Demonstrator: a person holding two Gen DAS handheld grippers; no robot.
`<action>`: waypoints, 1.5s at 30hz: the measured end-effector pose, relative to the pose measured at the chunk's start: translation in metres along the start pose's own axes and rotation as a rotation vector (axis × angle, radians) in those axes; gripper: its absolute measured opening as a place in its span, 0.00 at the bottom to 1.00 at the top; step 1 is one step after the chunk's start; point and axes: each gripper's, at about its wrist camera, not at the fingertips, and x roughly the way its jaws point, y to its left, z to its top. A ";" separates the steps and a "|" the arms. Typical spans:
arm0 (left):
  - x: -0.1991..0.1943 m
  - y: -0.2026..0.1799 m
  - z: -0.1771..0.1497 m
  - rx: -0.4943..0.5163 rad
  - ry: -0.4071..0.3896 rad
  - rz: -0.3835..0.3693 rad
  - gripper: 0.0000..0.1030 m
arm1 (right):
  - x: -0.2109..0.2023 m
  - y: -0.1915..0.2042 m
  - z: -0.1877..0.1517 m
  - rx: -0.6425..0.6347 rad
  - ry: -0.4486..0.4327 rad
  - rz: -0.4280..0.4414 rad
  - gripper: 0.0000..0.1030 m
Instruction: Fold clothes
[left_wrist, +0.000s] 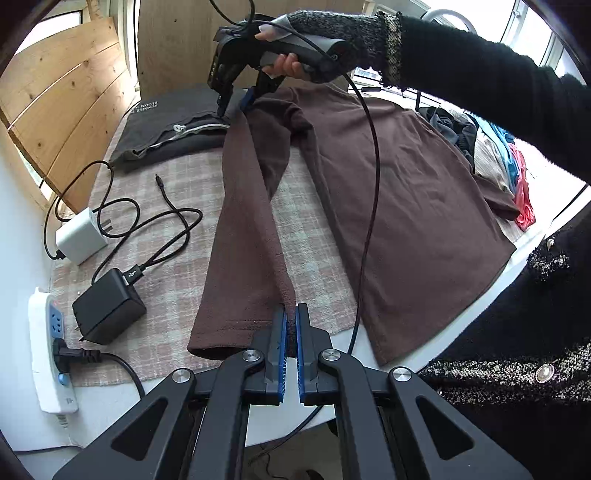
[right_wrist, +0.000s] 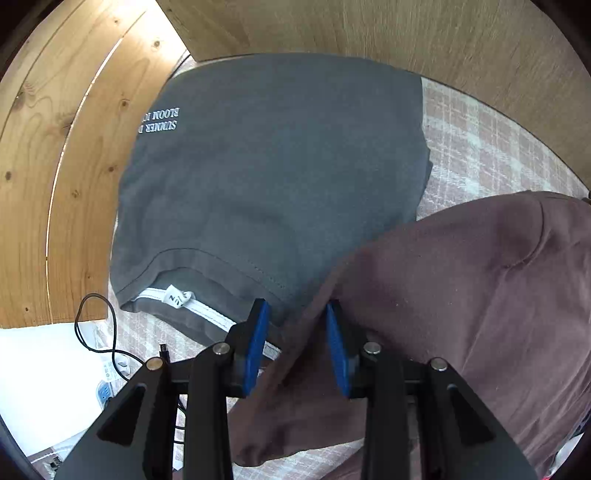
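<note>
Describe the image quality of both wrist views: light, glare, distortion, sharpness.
Left wrist view: daylight blows out the window at top right; fisheye bends the wooden boards; the brown shirt and left claw look sharp. Right wrist view: softer, even light, a thin bright streak on the wooden panel, strong edge curvature, the grey shirt is crisp.

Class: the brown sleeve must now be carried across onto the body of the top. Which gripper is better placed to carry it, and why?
The left gripper: it is shut on the brown sleeve at its cuff end. The right gripper stands near the shoulder, its fingers apart around a fold of the brown cloth beside the grey shirt.
</note>
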 end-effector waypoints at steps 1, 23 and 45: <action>0.001 0.001 -0.001 -0.006 0.001 -0.003 0.03 | 0.002 -0.001 0.002 0.002 0.012 0.002 0.32; -0.059 -0.071 0.021 0.001 -0.130 0.114 0.03 | -0.085 -0.104 -0.036 -0.006 -0.047 0.441 0.04; 0.038 -0.162 0.008 -0.118 0.082 0.199 0.11 | -0.099 -0.167 -0.108 -0.335 -0.236 0.175 0.58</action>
